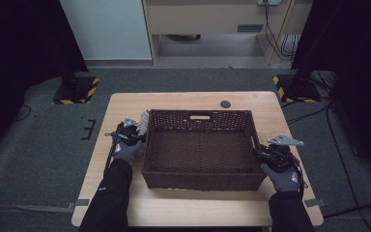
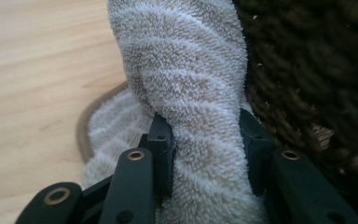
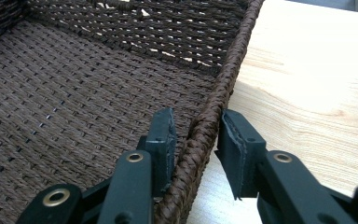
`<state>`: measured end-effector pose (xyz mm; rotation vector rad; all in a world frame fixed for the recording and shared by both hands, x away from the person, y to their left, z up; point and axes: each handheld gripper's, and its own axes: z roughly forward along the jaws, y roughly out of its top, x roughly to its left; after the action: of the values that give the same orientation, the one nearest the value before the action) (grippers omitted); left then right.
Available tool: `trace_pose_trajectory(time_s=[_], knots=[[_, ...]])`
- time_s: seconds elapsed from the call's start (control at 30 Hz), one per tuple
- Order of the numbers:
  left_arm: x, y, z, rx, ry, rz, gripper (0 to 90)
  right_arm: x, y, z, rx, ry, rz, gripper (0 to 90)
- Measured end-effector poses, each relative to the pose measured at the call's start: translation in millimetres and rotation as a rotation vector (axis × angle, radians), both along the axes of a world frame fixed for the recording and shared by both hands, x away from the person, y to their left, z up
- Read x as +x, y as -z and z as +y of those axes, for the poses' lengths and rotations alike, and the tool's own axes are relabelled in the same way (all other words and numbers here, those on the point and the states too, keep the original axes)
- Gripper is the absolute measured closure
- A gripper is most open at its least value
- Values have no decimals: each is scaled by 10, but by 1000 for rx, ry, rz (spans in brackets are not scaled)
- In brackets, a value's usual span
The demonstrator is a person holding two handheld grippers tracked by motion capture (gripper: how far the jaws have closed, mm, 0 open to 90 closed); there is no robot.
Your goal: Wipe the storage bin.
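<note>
A dark brown woven basket [image 1: 200, 116] stands in the middle of the wooden table [image 1: 198, 208], and nothing lies in it. Against its left outer wall sits a beige terry towel [image 1: 144, 118]. My left gripper [image 1: 136, 126] is beside that wall. In the left gripper view the jaws [image 2: 205, 126] pinch a raised fold of the towel [image 2: 182, 60], and the rest lies on the table [image 2: 32, 70]. My right gripper [image 1: 258, 151] is at the basket's right side. Its jaws [image 3: 198, 123] straddle the braided rim [image 3: 233, 56], one pad inside and one outside, pressed on it.
A small black round cap [image 1: 225, 104] is set in the table behind the basket. On the carpet beyond the table, two black stands have yellow-and-black striped bases [image 1: 77, 89] [image 1: 294, 89]. Cables trail on the floor at the right [image 1: 319, 116].
</note>
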<state>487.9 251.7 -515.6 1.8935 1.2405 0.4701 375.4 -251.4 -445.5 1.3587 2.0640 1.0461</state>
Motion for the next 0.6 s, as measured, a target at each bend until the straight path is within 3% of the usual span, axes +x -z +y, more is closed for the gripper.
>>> trace_pose_trajectory(time_s=[0.1,0.13,0.23,0.27,0.37,0.43,0.6], knots=[[-27,-92,58,-32,-13,-15,638,2,3,-3,-2,0,-1,659],[-46,-162,92,-74,-19,-37,639,0,3,-2,-4,2,-1,657],[-110,-377,137,-139,5,-106,642,1,2,0,-5,3,-2,652],[-136,-475,138,-152,17,-137,643,0,2,-1,-4,3,-1,652],[-165,-602,137,-153,31,-168,645,-1,5,-6,-7,2,-4,648],[-155,-595,136,-158,31,-162,644,-1,4,-4,-11,2,-7,648],[-72,-380,76,-103,26,-100,644,1,7,-3,-2,-2,-5,649]])
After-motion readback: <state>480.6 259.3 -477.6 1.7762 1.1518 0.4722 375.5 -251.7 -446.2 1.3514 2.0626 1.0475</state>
